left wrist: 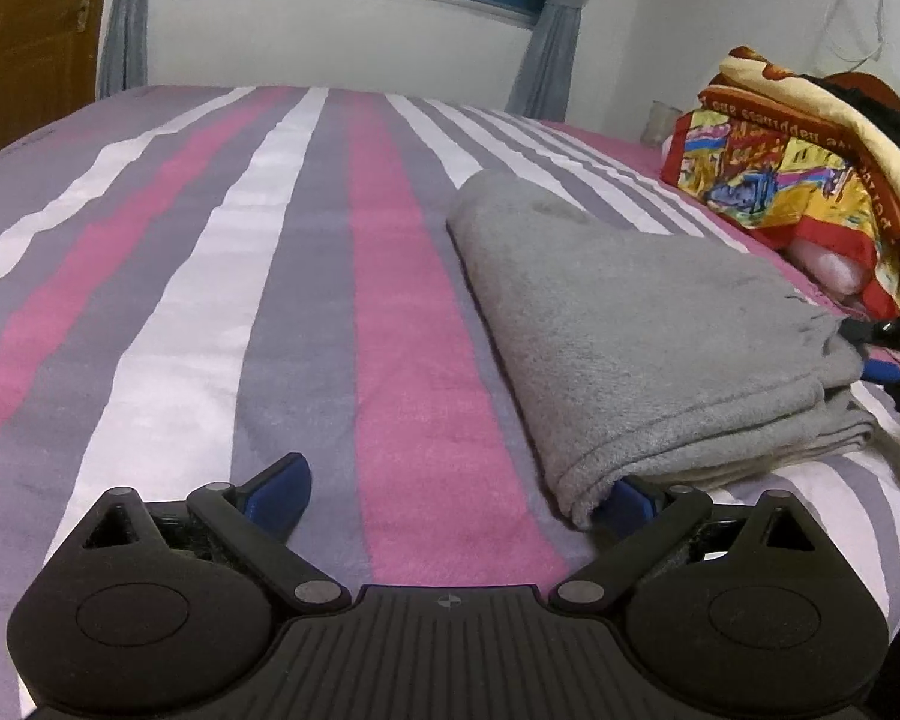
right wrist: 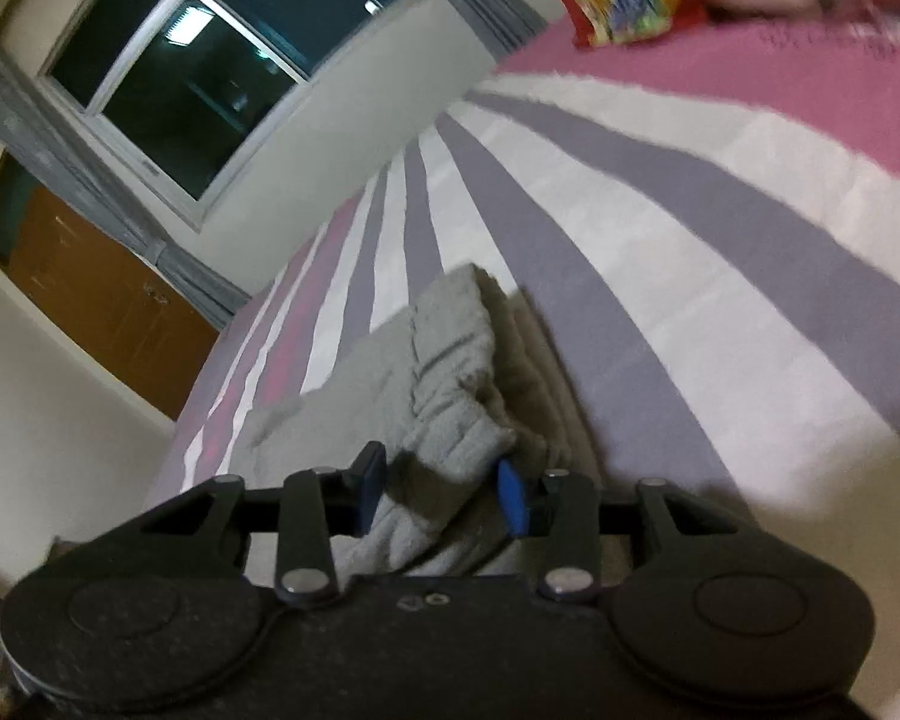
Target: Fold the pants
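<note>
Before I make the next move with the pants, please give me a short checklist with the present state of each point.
1. Gray pants are folded into a stack on the striped bed: ok.
2. Left gripper is free of cloth: not ok, jaws wide open but the right-hand finger sits under the fold's near corner.
3. Right gripper has cloth between its jaws: ok, bunched fabric there.
4. Right jaws are clamped firmly: cannot tell, a gap remains.
5. Stack edges are even: not ok, lower layers stick out at the right side.
6. Colorful blanket is clear of the pants: ok.
</note>
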`<act>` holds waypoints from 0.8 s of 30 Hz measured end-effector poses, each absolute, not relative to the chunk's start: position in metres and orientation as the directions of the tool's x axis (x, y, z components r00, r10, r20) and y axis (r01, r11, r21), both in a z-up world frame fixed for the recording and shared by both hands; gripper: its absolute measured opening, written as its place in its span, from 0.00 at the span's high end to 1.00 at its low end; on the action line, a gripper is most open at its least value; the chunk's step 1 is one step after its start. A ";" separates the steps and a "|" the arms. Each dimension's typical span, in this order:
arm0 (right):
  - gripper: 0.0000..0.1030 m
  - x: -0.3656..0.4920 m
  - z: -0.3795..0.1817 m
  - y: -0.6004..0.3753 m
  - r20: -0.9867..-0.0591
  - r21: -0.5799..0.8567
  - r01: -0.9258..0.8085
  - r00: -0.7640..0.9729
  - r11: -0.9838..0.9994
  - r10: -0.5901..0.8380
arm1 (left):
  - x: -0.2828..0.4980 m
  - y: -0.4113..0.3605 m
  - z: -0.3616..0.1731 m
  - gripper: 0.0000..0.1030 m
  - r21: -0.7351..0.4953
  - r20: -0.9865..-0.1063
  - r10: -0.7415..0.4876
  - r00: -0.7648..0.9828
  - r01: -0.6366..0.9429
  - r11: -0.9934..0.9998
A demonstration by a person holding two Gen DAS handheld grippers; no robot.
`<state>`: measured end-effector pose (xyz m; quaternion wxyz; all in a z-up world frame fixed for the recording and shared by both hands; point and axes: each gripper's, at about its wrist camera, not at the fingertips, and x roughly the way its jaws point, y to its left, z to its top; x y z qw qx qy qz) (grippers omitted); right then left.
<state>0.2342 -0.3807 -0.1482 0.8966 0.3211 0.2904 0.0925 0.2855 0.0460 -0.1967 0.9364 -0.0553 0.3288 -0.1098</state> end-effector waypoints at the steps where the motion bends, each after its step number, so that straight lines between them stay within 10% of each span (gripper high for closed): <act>1: 0.72 0.235 -0.150 -0.380 -0.478 0.619 0.033 0.808 0.785 0.343 | 0.286 0.046 -0.197 0.05 -0.176 -0.604 -0.243 0.759 0.171 0.969; 7: 0.79 0.212 -0.148 -0.381 -0.461 0.616 0.029 0.823 0.787 0.331 | 0.287 0.047 -0.196 0.05 -0.176 -0.608 -0.250 0.754 0.180 0.968; 9: 0.63 0.208 -0.155 -0.389 -0.454 0.668 0.064 0.824 0.741 0.338 | 0.287 0.046 -0.196 0.05 -0.175 -0.611 -0.251 0.751 0.181 0.968; 11: 0.27 0.204 -0.161 -0.395 -0.427 0.730 0.080 0.829 0.679 0.361 | 0.288 0.046 -0.195 0.05 -0.177 -0.614 -0.253 0.747 0.183 0.967; 20: 0.67 0.232 -0.174 -0.390 -0.424 0.766 0.078 0.808 0.638 0.410 | 0.294 0.046 -0.194 0.04 -0.182 -0.634 -0.255 0.730 0.179 0.967; 24: 0.68 0.209 -0.167 -0.393 -0.386 0.755 0.023 0.824 0.655 0.416 | 0.294 0.045 -0.195 0.04 -0.175 -0.637 -0.252 0.728 0.182 0.968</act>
